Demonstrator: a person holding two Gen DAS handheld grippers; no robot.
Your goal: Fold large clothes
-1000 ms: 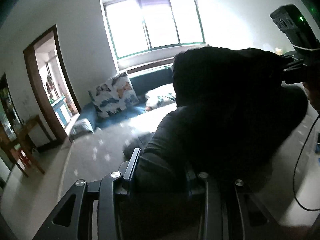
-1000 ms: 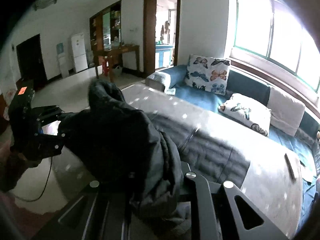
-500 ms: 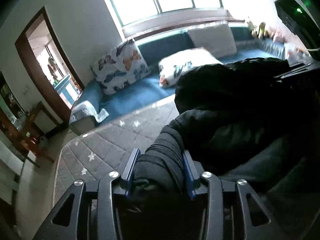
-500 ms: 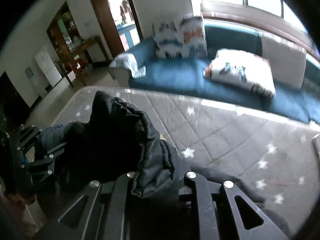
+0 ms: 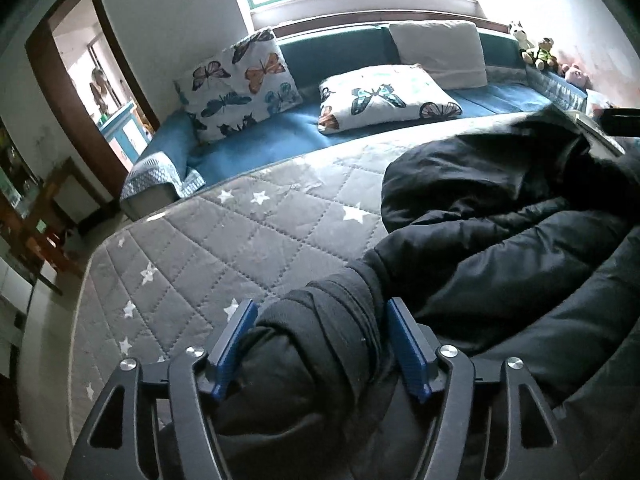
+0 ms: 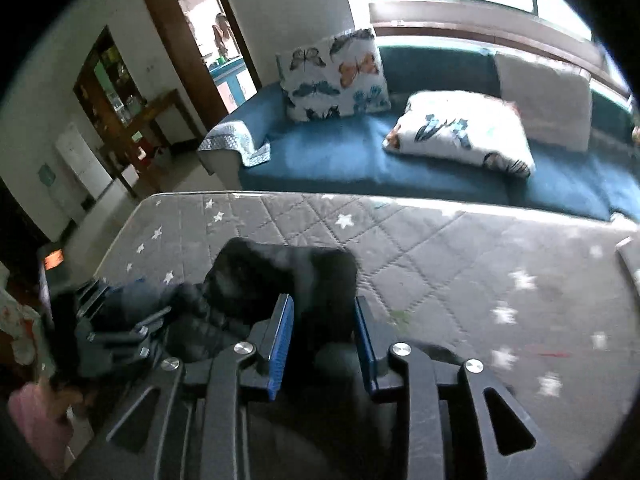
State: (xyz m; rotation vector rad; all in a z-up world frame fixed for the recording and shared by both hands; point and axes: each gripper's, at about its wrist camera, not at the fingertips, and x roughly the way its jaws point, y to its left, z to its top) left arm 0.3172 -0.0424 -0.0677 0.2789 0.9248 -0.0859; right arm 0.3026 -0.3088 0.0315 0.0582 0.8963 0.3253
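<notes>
Black puffy jacket (image 5: pixel 500 232) on quilted grey mattress (image 5: pixel 224 240), bunched folds pinched in left gripper (image 5: pixel 320 344) and right gripper (image 6: pixel 323 332).

My left wrist camera sits low behind my left gripper (image 5: pixel 320 340), looking forward along its blue-padded fingers (image 5: pixel 234 340), very near the puffy black jacket (image 5: pixel 500 232) that fills the right half of its view. My right wrist camera looks along my right gripper (image 6: pixel 324 340) from the other side, a little higher. Both face across the grey quilted star-printed mattress (image 5: pixel 240 236) (image 6: pixel 460 248) toward the blue sofa (image 5: pixel 280 132) (image 6: pixel 340 156) under the window. Both share the butterfly-print cushions (image 5: pixel 240 84) (image 6: pixel 334 74) and the brown-framed doorway (image 5: pixel 80 72) (image 6: pixel 188 40). The right view also catches my left gripper at its lower left.
</notes>
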